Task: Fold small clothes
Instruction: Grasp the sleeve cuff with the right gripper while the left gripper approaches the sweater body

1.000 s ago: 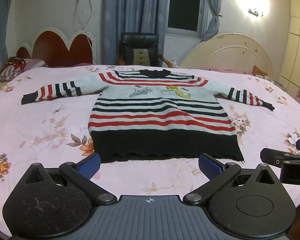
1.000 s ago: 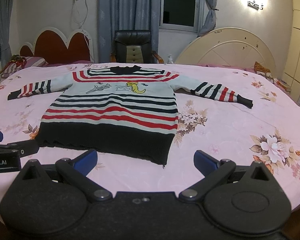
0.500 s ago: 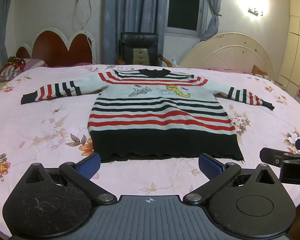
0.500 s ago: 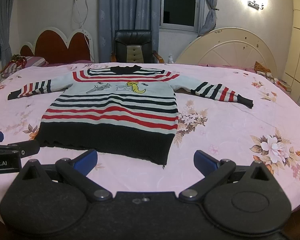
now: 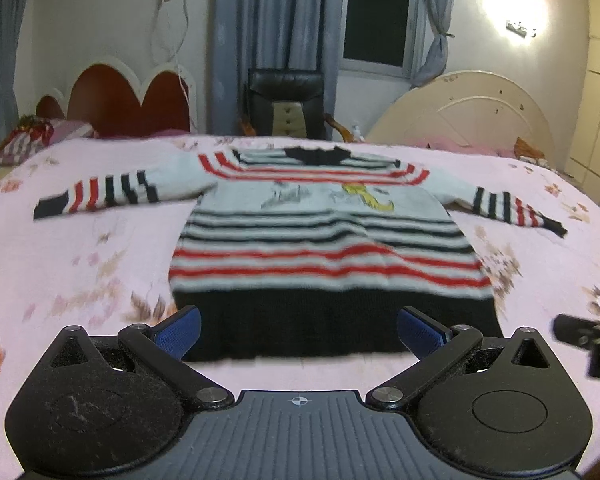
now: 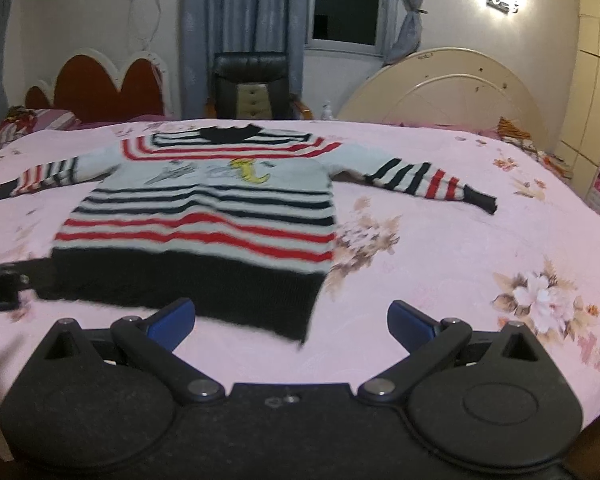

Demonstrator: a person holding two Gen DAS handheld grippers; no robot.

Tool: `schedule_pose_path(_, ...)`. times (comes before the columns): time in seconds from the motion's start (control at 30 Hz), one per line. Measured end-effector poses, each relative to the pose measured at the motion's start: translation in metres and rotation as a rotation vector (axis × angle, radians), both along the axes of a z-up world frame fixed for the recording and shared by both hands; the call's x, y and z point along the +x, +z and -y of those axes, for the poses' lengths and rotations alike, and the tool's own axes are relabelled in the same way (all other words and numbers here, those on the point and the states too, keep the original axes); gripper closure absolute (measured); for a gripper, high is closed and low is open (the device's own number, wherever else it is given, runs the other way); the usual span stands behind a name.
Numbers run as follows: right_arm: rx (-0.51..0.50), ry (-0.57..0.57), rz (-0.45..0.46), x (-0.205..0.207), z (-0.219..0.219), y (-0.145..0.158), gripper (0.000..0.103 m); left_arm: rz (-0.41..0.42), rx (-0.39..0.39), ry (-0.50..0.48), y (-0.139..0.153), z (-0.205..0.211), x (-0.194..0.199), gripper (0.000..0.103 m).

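Note:
A small knit sweater (image 5: 324,240) (image 6: 204,216) with red, black and white stripes, a black hem and a cartoon print lies flat and face up on the pink floral bed, both sleeves spread out sideways. My left gripper (image 5: 298,330) is open just before the black hem, with the hem showing between its blue pads. My right gripper (image 6: 292,320) is open over the hem's right corner. Each gripper's tip shows at the edge of the other's view. Nothing is held.
The pink floral bedspread (image 5: 80,264) (image 6: 480,248) stretches wide on both sides of the sweater. A red headboard (image 5: 132,100), a black chair (image 5: 286,100) and a cream headboard (image 6: 452,92) stand behind the bed. Folded striped cloth (image 5: 24,140) lies at the far left.
Both grippers have moved forward towards the sweater's hem, which now sits closer between the fingers. The views are blurred by motion. The sweater itself has not moved.

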State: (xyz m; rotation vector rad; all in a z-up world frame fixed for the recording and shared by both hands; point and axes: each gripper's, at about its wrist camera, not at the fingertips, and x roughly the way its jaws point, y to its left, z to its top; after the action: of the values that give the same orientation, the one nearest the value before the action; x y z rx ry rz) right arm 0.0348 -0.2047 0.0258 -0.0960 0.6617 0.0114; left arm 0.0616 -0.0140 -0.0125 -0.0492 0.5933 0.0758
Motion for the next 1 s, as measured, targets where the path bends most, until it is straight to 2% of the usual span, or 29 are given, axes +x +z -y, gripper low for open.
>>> schedule_pose_path(0.1, -0.002, -0.044, 0.026, 0.034, 0.022, 0.002, 0.001, 0.028, 0.037, -0.025, 0.002, 0.001, 0.038, 0.0)
schedule_pose_path(0.2, 0.02, -0.11, 0.063, 0.08, 0.057, 0.005, 0.001, 0.064, 0.033, -0.009, 0.002, -0.004, 0.086, 0.0)
schedule_pose_path(0.3, 0.082, -0.191, 0.08, 0.135, 0.102, 0.0, 0.003, 0.036, 0.048, 0.03, -0.007, -0.007, 0.136, 0.0)
schedule_pose_path(0.4, 0.159, -0.296, 0.069, 0.19, 0.153, -0.013, 0.003, -0.033, 0.029, 0.068, -0.022, -0.013, 0.186, 0.0)
schedule_pose_path(0.5, 0.25, -0.399, 0.077, 0.236, 0.204, -0.031, 0.004, -0.097, 0.031, 0.059, -0.042, -0.015, 0.221, 0.0)
schedule_pose_path(0.63, 0.385, -0.514, 0.082, 0.266, 0.254, -0.059, 0.009, -0.178, 0.099, 0.06, -0.069, -0.012, 0.252, 0.0)
schedule_pose_path(0.67, 0.41, -0.53, 0.078, 0.272, 0.264, -0.066, 0.013, -0.201, 0.113, 0.062, -0.076, -0.01, 0.257, 0.0)
schedule_pose_path(0.73, 0.452, -0.555, 0.063, 0.279, 0.281, -0.08, 0.03, -0.246, 0.131, 0.062, -0.086, -0.009, 0.266, 0.0)
schedule_pose_path(0.77, 0.486, -0.561, 0.05, 0.283, 0.287, -0.087, 0.045, -0.26, 0.139, 0.066, -0.09, -0.007, 0.267, 0.0)
schedule_pose_path(0.8, 0.52, -0.57, 0.036, 0.286, 0.293, -0.095, 0.05, -0.26, 0.138, 0.068, -0.092, -0.007, 0.268, 0.0)
schedule_pose_path(0.9, 0.582, -0.576, 0.056, 0.289, 0.301, -0.106, 0.047, -0.259, 0.111, 0.083, -0.096, -0.01, 0.271, 0.0)
schedule_pose_path(1.0, 0.625, -0.569, 0.092, 0.289, 0.302, -0.109, 0.041, -0.286, 0.029, 0.111, -0.098, -0.019, 0.278, 0.0)
